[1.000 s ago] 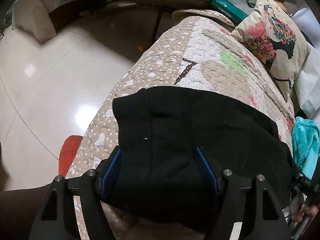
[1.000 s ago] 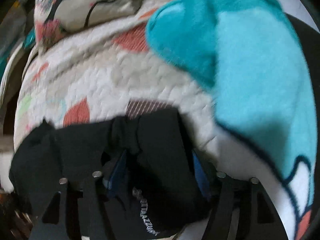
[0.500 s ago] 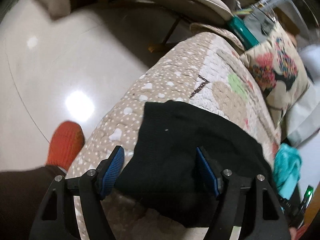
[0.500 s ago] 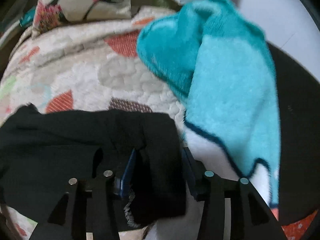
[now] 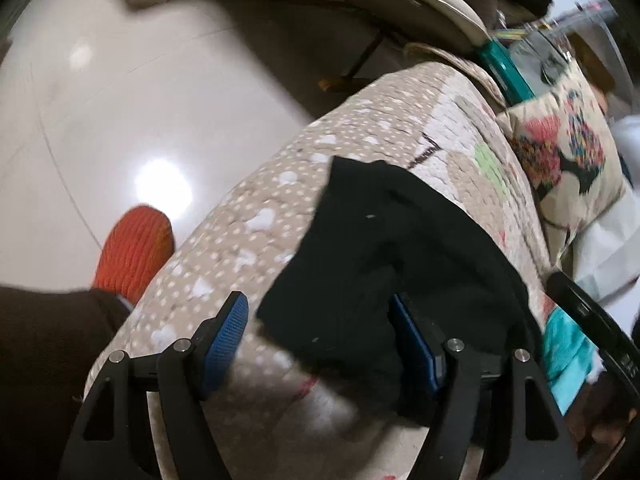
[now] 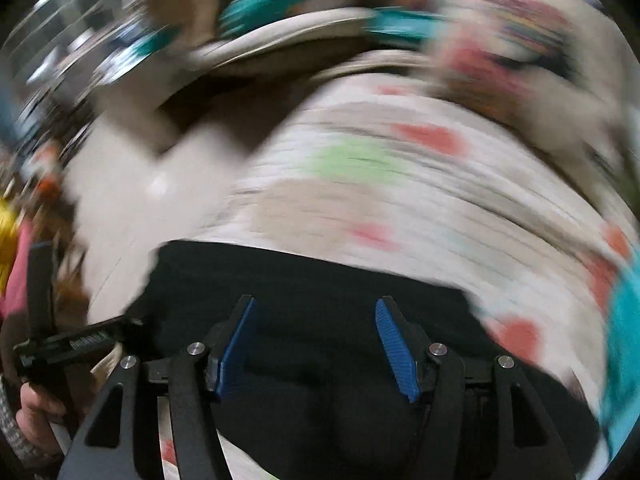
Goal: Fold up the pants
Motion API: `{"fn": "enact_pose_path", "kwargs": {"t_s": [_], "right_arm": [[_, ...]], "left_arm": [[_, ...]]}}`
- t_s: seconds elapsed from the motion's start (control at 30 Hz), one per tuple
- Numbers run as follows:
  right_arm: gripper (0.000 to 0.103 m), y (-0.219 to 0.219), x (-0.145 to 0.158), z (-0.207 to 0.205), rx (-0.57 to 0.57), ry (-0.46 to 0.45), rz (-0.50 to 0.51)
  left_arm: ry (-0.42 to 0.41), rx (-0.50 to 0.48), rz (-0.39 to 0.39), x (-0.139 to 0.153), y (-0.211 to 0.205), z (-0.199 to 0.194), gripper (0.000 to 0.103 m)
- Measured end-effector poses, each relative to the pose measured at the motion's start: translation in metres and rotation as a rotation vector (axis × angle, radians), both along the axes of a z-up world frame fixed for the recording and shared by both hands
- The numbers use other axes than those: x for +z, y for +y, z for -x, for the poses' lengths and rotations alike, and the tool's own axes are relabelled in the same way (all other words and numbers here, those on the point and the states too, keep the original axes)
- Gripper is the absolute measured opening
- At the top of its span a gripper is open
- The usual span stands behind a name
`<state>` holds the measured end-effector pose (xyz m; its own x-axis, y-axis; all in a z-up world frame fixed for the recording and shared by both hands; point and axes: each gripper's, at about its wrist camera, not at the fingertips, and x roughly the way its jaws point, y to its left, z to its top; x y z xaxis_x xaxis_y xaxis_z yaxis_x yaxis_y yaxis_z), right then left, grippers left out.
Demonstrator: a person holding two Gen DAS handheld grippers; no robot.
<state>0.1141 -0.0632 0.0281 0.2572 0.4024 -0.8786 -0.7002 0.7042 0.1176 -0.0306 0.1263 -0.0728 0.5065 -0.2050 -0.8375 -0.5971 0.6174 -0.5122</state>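
The black pants (image 5: 392, 256) lie folded in a compact dark bundle on the quilted patchwork cover (image 5: 280, 200). My left gripper (image 5: 320, 340) is open, its blue pads wide apart; the bundle's near corner lies between them, against the right pad (image 5: 416, 344). In the blurred right wrist view the pants (image 6: 320, 280) spread under my right gripper (image 6: 316, 344), which is open with nothing pinched. The left gripper's body (image 6: 64, 344) shows at the left of that view.
A floral cushion (image 5: 568, 152) lies at the far right of the cover. A teal towel (image 5: 568, 344) lies right of the pants. An orange slipper (image 5: 134, 248) stands on the glossy tile floor (image 5: 120, 100) left of the cover's edge.
Both grippers let go of the pants and drew back. The right gripper swung left fast, away from the teal towel. The left view shifted right, so the bundle now sits off-centre.
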Motion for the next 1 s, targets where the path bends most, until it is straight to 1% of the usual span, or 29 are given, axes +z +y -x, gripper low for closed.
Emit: {"fn": "enact_pose_path", "kwargs": {"t_s": [0.07,0.13,0.23,0.33,0.37,0.4,0.43,0.47,0.5,0.53,0.57,0.63,0.8,0.9,1.0], "right_arm": [[0.065,0.049,-0.010,0.006,0.128,0.027,0.034],[0.065,0.083,-0.024,0.014,0.208,0.042,0.078],[0.065,0.121,-0.049,0.015,0.295,0.076,0.144],[0.065,0.147,-0.073,0.019,0.349,0.118,0.198],[0.061,0.152,-0.077,0.022,0.365,0.133,0.207],[0.052,0.156,-0.079,0.027,0.379,0.130,0.212],[0.041,0.159,-0.079,0.033,0.385,0.109,0.227],[0.035,0.159,-0.081,0.033,0.384,0.095,0.232],[0.031,0.158,-0.080,0.034,0.376,0.089,0.227],[0.025,0.155,-0.076,0.032,0.353,0.087,0.208],[0.022,0.152,-0.071,0.030,0.332,0.090,0.187],[0.020,0.147,-0.064,0.025,0.304,0.085,0.158],[0.018,0.142,-0.051,0.029,0.273,0.060,0.130],[0.018,0.148,-0.045,0.027,0.248,0.060,0.106],[0.018,0.156,-0.044,0.025,0.244,0.060,0.107]], "left_arm": [[-0.001,0.002,0.014,-0.002,0.002,0.001,0.075],[0.006,-0.014,-0.010,-0.002,-0.002,-0.003,0.077],[0.019,-0.032,-0.052,-0.003,-0.009,-0.009,0.084],[0.034,-0.046,-0.070,-0.003,-0.013,-0.015,0.084],[0.029,-0.049,-0.056,-0.002,-0.012,-0.014,0.073],[0.011,-0.050,-0.045,0.002,-0.009,-0.013,0.052],[0.002,-0.054,-0.045,0.003,-0.007,-0.013,0.045],[-0.015,-0.065,-0.024,0.005,-0.005,-0.014,0.030],[-0.030,-0.073,0.002,0.006,-0.003,-0.013,0.025],[-0.038,-0.076,0.005,0.007,-0.003,-0.013,0.023],[-0.045,-0.079,0.005,0.009,-0.004,-0.013,0.022],[-0.052,-0.081,0.000,0.012,-0.005,-0.013,0.021],[-0.062,-0.072,0.001,0.015,-0.003,-0.015,0.019],[-0.059,-0.055,-0.004,0.016,0.005,-0.015,0.018],[-0.047,-0.047,-0.006,0.014,0.008,-0.014,0.017]]}}
